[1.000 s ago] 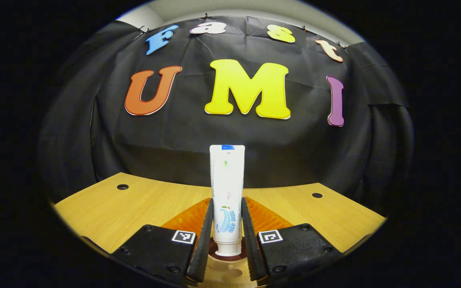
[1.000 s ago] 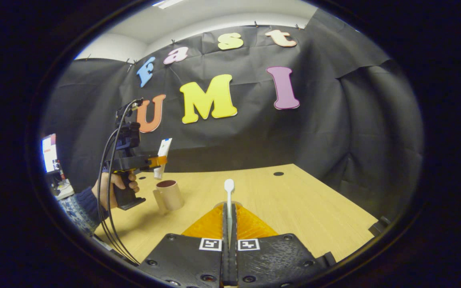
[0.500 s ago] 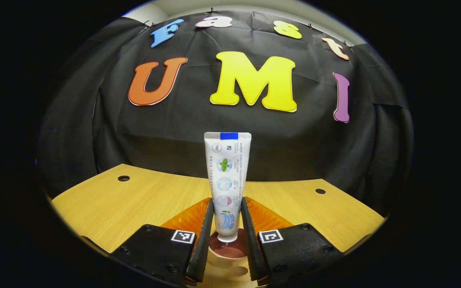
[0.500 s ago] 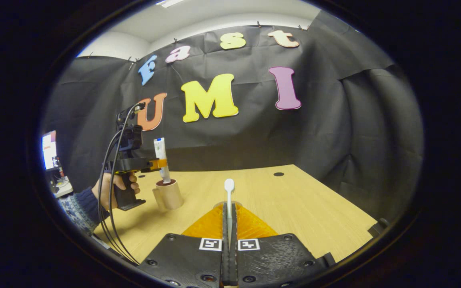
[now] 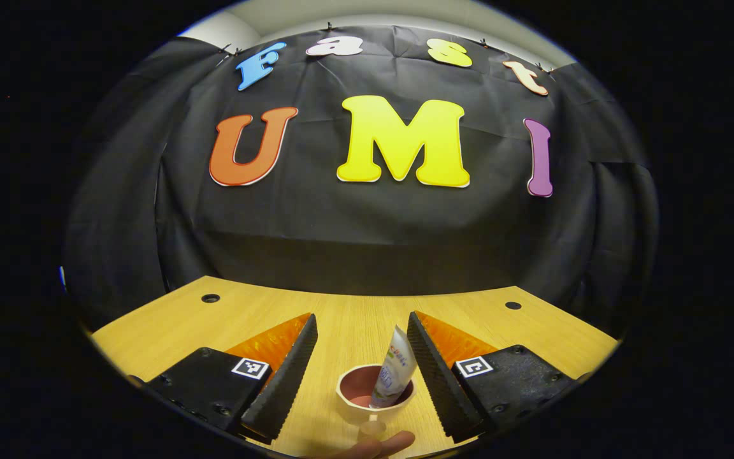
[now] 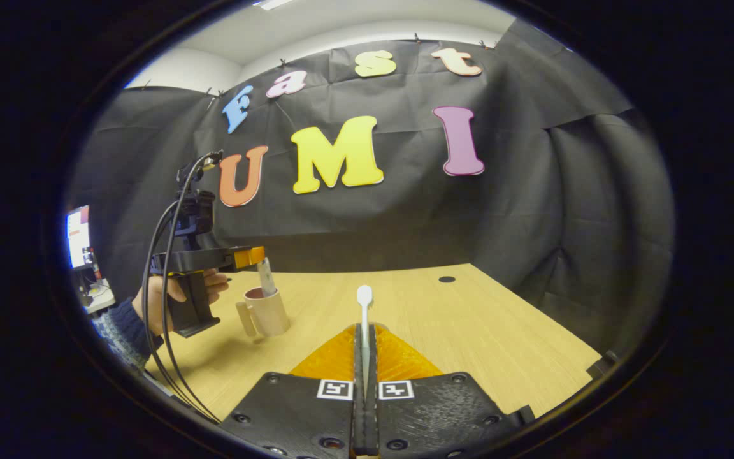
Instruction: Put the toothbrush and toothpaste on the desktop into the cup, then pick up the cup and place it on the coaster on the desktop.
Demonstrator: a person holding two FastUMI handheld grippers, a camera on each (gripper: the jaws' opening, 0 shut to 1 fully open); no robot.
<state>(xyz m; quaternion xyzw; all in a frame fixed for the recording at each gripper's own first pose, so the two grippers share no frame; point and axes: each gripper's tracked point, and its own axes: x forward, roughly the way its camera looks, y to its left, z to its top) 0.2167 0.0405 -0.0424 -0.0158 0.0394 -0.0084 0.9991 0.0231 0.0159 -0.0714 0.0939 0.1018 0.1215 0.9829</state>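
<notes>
Toothpaste, a soft white plastic tube (image 5: 391, 376), leans inside the pale round cup (image 5: 374, 395), between the left tool's (image 5: 362, 357) wide-spread fingers. Its print is too blurred to read. Beside the cup, the right tool (image 6: 364, 357) clamps the light, stiff white toothbrush (image 6: 364, 312) low on its handle above the wooden surface (image 6: 469, 319).

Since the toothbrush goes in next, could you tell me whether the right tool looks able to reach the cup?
Probably yes: the cup stands open-topped, toothpaste leaning inside, though the open left tool hovers over it.
</notes>
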